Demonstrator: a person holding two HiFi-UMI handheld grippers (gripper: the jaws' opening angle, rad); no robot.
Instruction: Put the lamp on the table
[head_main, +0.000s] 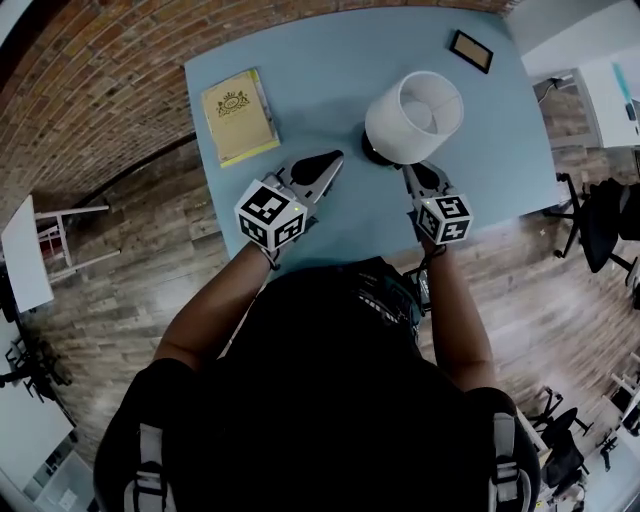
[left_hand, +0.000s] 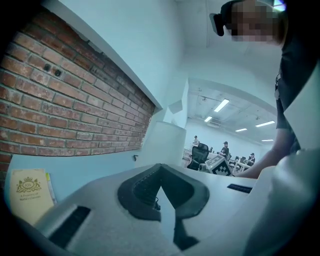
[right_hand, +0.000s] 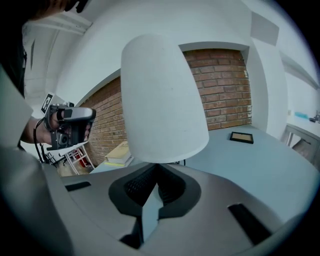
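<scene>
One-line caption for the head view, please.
A lamp stands on the table between book and frame; left tool and right tool shut, empty.

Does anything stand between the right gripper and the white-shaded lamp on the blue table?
Nothing visible. The white-shaded lamp stands directly ahead of the right gripper; the yellow book lies well to the left, the dark-framed picture beyond the lamp.

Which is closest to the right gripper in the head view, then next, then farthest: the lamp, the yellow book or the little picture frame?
1. The lamp: just ahead of the right gripper.
2. The picture frame: farther back, near the far right corner of the table.
3. The yellow book: across on the left side.
</scene>
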